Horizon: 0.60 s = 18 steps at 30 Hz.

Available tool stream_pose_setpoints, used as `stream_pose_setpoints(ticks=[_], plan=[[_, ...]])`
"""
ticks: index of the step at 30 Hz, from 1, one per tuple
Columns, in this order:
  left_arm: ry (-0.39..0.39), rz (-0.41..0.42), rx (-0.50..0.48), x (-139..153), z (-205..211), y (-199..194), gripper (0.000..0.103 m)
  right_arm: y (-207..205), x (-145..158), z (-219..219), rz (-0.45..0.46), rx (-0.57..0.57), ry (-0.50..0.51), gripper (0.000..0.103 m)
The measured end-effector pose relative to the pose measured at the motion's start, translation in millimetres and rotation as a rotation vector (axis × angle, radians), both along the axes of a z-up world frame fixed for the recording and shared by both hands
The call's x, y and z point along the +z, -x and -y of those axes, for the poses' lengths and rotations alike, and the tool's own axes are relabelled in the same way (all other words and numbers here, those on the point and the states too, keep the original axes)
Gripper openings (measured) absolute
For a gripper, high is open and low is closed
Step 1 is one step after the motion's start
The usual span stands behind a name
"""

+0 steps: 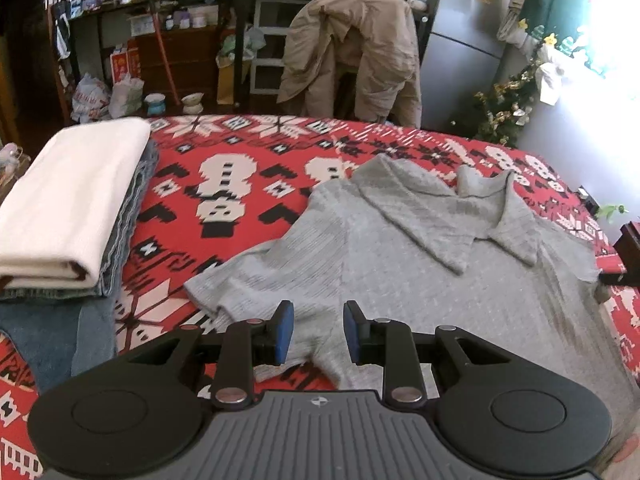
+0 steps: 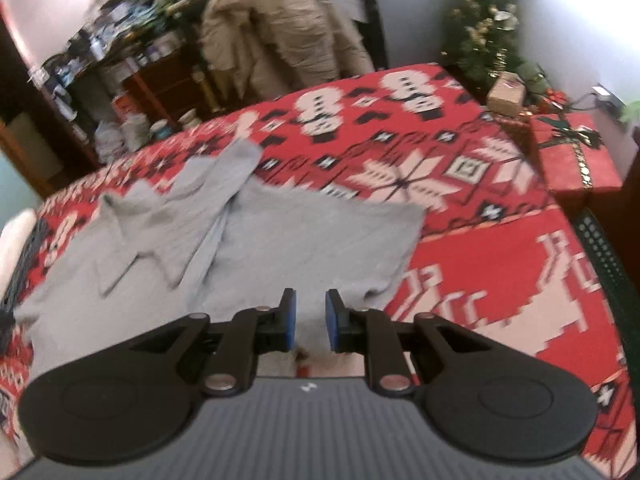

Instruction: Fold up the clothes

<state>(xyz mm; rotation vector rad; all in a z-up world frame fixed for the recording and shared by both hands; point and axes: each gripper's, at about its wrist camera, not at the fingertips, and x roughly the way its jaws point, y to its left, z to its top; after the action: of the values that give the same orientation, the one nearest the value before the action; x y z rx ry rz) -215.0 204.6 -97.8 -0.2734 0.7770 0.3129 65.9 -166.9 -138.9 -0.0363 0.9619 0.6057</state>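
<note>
A grey knit top (image 1: pixel 420 264) with a wide collar lies spread on the red patterned blanket (image 1: pixel 248 152); its short sleeve reaches toward the left. My left gripper (image 1: pixel 318 332) hovers over the sleeve's underarm, blue pads (image 1: pixel 283 332) apart, nothing pinched between them. In the blurred right wrist view the same grey top (image 2: pixel 304 232) lies flat, and my right gripper (image 2: pixel 311 320) stands over its near hem, its pads a narrow gap apart with the cloth showing beneath them. A folded white garment (image 1: pixel 72 200) rests on folded jeans (image 1: pixel 132 216) at the left.
Behind the bed stands a chair draped with a beige jacket (image 1: pixel 352 48). Cluttered shelves (image 1: pixel 160 20) fill the back left. A small Christmas tree (image 2: pixel 488 20) and a red gift box (image 2: pixel 572 152) sit at the right. Blue cloth (image 1: pixel 60 332) lies near the stack.
</note>
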Motion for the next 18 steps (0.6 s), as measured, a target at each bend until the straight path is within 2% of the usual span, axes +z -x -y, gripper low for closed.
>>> stream_pose_setpoints(ticks=[4, 8, 12, 16, 18], plan=[[-0.021, 0.023, -0.004, 9.8, 5.1, 14.1, 0.027, 7.1, -5.7, 11.5, 0.02, -0.04, 0.05, 0.018], [-0.027, 0.038, -0.018, 13.5, 6.8, 23.0, 0.029, 16.2, 6.2, 46.5, 0.035, -0.143, -0.008, 0.019], [-0.014, 0.046, -0.031, 13.0, 6.0, 20.8, 0.029, 36.2, 7.7, 49.3, 0.049, -0.072, 0.029, 0.019], [0.026, 0.053, 0.003, 11.7, 2.6, 19.6, 0.029, 52.6, 0.3, 27.1, 0.111, 0.047, 0.095, 0.021], [0.027, 0.056, 0.006, 12.8, 2.3, 23.6, 0.029, 50.4, -5.1, 19.0, 0.136, 0.058, 0.112, 0.021]])
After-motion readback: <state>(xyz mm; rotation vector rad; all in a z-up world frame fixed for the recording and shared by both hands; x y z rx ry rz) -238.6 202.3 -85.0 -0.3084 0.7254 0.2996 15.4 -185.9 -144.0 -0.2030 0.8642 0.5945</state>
